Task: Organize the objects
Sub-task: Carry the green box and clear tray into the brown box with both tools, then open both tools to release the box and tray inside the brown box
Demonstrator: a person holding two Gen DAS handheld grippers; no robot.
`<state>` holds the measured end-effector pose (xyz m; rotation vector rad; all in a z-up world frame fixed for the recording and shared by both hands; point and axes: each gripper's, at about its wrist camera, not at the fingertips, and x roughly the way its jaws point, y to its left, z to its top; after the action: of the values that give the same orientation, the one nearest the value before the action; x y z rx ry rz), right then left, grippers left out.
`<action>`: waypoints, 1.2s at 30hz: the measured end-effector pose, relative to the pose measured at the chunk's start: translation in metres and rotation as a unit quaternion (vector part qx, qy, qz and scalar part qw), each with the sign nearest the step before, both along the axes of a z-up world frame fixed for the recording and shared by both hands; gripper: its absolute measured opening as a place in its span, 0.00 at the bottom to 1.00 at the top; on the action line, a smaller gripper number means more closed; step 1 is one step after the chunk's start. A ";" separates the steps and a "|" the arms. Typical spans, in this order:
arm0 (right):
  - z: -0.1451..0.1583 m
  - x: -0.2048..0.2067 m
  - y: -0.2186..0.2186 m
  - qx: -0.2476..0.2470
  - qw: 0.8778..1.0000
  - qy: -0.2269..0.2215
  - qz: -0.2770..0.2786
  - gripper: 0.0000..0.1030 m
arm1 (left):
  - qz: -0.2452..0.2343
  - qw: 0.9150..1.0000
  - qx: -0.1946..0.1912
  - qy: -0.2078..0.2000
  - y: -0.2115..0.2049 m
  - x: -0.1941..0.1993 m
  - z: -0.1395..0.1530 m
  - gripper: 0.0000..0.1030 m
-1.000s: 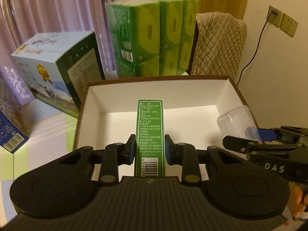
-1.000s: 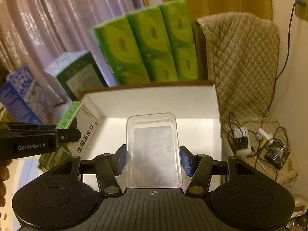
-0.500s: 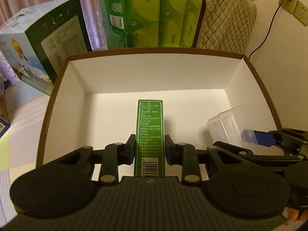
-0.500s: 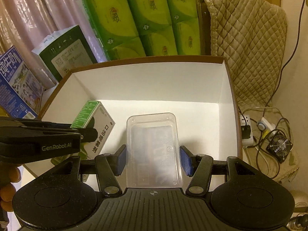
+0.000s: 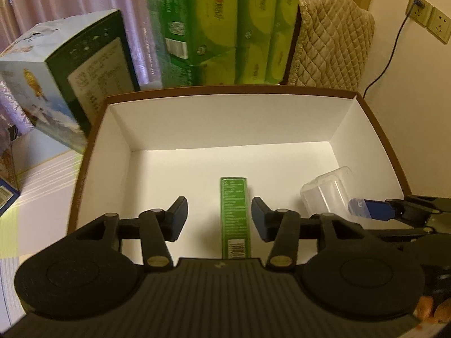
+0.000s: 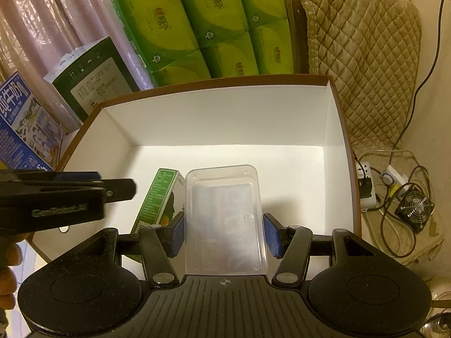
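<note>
A slim green carton (image 5: 235,217) rests on the white floor of the brown-rimmed cardboard box (image 5: 225,88). My left gripper (image 5: 219,209) is open, its fingers spread either side of the carton without touching it. My right gripper (image 6: 224,233) is shut on a clear plastic container (image 6: 225,219), held low inside the box (image 6: 214,80) just right of the green carton (image 6: 160,200). In the left wrist view the clear container (image 5: 327,194) shows at the right, with a blue pad of the right gripper (image 5: 372,209) against it. The left gripper (image 6: 112,188) reaches in from the left edge.
Green tissue packs (image 6: 203,28) and a dark green and blue carton (image 5: 64,84) stand behind the box. A quilted cover (image 6: 360,56) hangs at the back right. A power strip, cables and a small fan (image 6: 411,208) lie on the floor to the right. A blue carton (image 6: 19,129) stands left.
My left gripper has opened and let go of the green carton, which now lies on the box floor. Both grippers have come lower into the box; the right still grips the clear container.
</note>
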<state>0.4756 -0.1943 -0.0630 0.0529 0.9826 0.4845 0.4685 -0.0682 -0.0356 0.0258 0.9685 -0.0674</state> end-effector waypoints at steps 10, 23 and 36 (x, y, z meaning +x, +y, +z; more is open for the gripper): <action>0.005 0.002 0.003 0.045 0.999 -0.021 -0.002 0.72 | 0.031 0.999 0.014 -0.007 0.018 -0.015 0.008 0.57; 0.021 -0.022 -0.006 0.033 0.998 -0.035 0.029 0.79 | 0.043 0.999 0.022 -0.010 0.019 -0.038 0.019 0.71; 0.040 -0.060 -0.028 0.039 0.998 -0.048 0.034 0.79 | 0.048 0.998 0.023 -0.018 0.014 -0.080 0.043 0.71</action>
<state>0.4154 -0.2224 -0.0234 0.0653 0.8735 0.5829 0.3881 -0.0540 0.0078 0.0234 0.9342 0.0439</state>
